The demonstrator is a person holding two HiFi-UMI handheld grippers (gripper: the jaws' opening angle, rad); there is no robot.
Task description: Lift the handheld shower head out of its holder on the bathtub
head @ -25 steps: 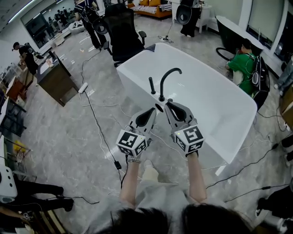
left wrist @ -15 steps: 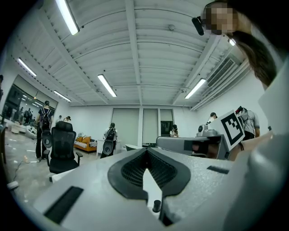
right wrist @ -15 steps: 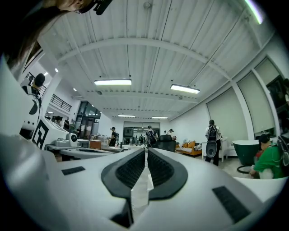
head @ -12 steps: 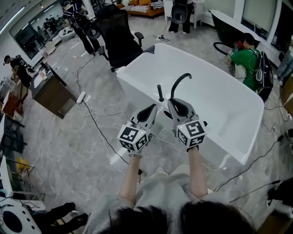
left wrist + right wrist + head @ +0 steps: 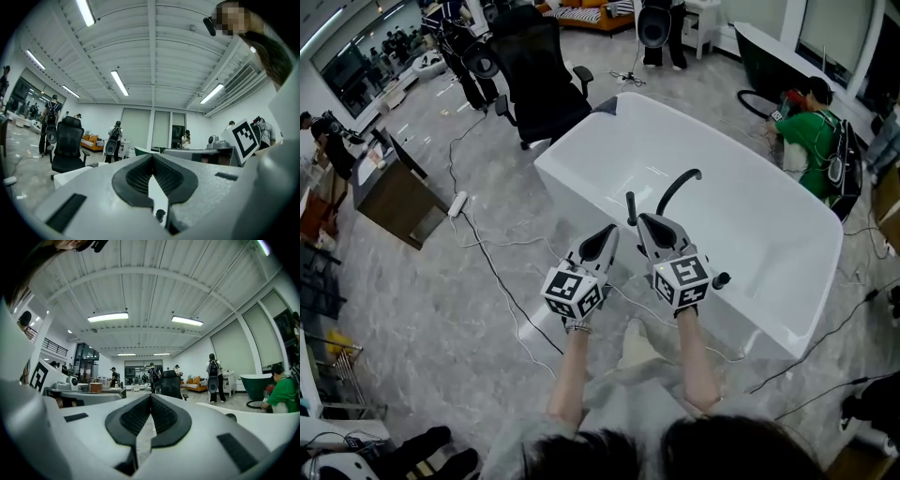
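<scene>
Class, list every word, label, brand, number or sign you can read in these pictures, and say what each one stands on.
No readable words, numbers or brand names in any view.
Left marker cube, on the left gripper: black-and-white square pattern only, no letters.
Right marker cube, on the right gripper: the same kind of pattern.
Bathtub: plain white, no label seen.
Things far back in the room: too small to read.

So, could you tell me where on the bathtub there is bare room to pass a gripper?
The bathtub basin is bare, and so is the near rim from the handheld shower head toward the office chair. It is crowded where the shower head, curved spout and black knob stand along the rim.
</scene>
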